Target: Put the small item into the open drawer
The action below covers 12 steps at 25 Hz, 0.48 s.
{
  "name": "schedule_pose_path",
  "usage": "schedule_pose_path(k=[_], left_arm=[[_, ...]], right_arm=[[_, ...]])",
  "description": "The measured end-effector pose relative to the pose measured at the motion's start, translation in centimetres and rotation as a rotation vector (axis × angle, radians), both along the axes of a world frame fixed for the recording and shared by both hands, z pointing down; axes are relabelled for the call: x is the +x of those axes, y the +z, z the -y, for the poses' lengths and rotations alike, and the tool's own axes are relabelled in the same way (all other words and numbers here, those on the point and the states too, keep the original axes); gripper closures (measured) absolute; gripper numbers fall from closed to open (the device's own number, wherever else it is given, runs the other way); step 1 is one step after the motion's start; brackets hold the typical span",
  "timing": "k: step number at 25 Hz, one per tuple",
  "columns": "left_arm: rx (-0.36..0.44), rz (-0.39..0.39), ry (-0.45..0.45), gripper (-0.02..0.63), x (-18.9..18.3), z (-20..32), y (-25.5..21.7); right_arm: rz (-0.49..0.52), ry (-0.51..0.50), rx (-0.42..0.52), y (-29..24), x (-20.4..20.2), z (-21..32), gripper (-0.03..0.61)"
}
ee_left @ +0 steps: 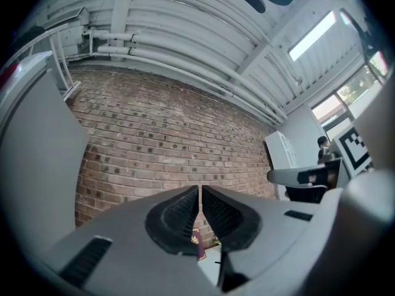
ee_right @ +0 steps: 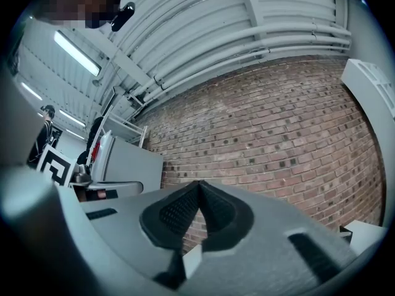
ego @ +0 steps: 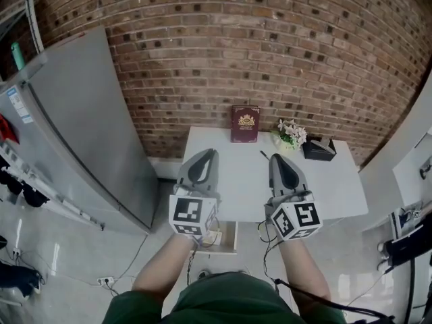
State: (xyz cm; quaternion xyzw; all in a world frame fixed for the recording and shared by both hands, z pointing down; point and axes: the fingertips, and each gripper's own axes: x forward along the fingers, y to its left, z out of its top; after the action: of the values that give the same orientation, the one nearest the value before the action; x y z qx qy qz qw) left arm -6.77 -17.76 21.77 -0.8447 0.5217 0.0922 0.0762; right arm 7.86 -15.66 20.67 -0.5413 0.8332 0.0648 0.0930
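Bare forearms (ego: 160, 275) hold the grey left gripper (ego: 213, 152) and grey right gripper (ego: 273, 156), jaws pressed together and empty, over a white rectangular table (ego: 236, 187) with an open drawer (ego: 226, 247)

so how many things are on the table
3: a book at the back edge, flowers right of it, a black box further right. More may be hidden.
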Motion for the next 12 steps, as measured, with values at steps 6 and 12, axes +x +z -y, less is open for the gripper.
schedule_pose_path(k=[6, 12], left_arm=[[-0.002, -0.005, 0.003, 0.597, -0.12, 0.11, 0.06], [0.000, -0.011, 0.005, 0.597, -0.48, 0.28, 0.07]], right_arm=[[-0.003, 0.002, 0.002, 0.03, -0.09, -0.01, 0.577], [-0.006, 0.004, 0.001, 0.11, -0.40, 0.11, 0.578]])
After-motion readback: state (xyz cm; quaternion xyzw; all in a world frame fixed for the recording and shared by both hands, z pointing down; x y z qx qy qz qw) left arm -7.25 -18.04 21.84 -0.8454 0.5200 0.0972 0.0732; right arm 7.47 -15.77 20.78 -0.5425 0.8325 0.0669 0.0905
